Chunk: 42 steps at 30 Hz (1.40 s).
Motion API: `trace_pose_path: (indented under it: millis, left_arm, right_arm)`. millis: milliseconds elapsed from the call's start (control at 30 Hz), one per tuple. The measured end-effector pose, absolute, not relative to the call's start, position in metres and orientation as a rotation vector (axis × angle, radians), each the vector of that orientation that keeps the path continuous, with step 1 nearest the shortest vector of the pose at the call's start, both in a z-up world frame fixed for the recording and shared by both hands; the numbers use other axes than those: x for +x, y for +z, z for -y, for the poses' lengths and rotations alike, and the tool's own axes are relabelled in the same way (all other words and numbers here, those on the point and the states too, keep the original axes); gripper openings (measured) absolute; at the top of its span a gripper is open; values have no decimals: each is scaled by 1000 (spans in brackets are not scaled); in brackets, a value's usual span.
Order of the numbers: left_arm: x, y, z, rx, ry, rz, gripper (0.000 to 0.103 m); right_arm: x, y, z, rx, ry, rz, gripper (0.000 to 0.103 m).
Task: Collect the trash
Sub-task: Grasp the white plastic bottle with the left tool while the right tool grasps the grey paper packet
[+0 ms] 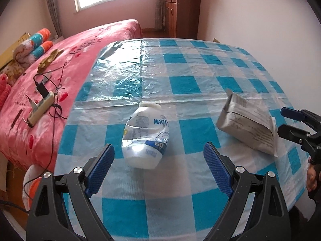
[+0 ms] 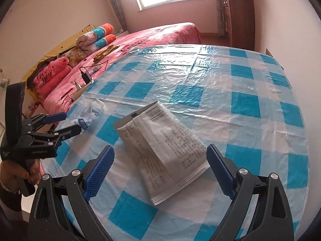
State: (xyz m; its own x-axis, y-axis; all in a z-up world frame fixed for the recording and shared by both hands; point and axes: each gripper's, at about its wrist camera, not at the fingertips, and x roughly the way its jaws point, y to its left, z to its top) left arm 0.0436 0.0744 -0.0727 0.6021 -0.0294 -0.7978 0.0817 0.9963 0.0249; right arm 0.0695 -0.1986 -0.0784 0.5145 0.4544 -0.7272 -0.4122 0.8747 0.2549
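Note:
A crushed white plastic bottle (image 1: 145,137) with blue print lies on the blue-and-white checked tablecloth (image 1: 180,70). My left gripper (image 1: 159,150) is open, its blue pads on either side of the bottle's near end without touching it. A grey-white printed pouch (image 2: 164,150) lies on the cloth to the right of the bottle. My right gripper (image 2: 160,152) stands open with the pouch's near end between its pads, not pressed. In the left wrist view the pouch (image 1: 248,124) and the right gripper (image 1: 289,124) show at the right. The right wrist view shows the bottle (image 2: 91,114) and the left gripper (image 2: 66,123) at the left.
A pink bed (image 1: 60,60) with a power strip (image 1: 40,108), cables and pillows runs along the table's left side. A wooden cabinet (image 1: 182,10) stands at the back by the wall. The table's left edge (image 1: 66,124) is close to the bottle. A hand (image 2: 18,172) holds the left gripper.

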Motion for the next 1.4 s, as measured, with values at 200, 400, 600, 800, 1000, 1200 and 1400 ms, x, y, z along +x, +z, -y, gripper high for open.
trace_pose_path:
  millis: [200,400,600,800,1000,1200,1400]
  left_arm:
    - [62,-83,-83,33,-64,-940,91]
    - [75,-94,-93,-8,-48,-957,91]
    - [82,-100,-98,-25,-38,-961,91]
    - [85,-104,-98,-25,-37,-961,86]
    - [84,-106,-90,25,-20,-958,75]
    - [83,-105,-84,42,-21,-946,64]
    - [82,-105,-81,36,-30,-937,63]
  right_arm:
    - [83,-88,190,28,546,-918,92]
    - [94,-96,177,-38,558,-926,92]
    - [102,-100,172,-47,575,-937,92]
    - [109,-105,167,-56,585,-950,92]
    - [109,-110,162,-76,605,-961,92]
    - [105,-114,152,-137,612,-960,94]
    - [97,-117,138,-227,597,-946,95]
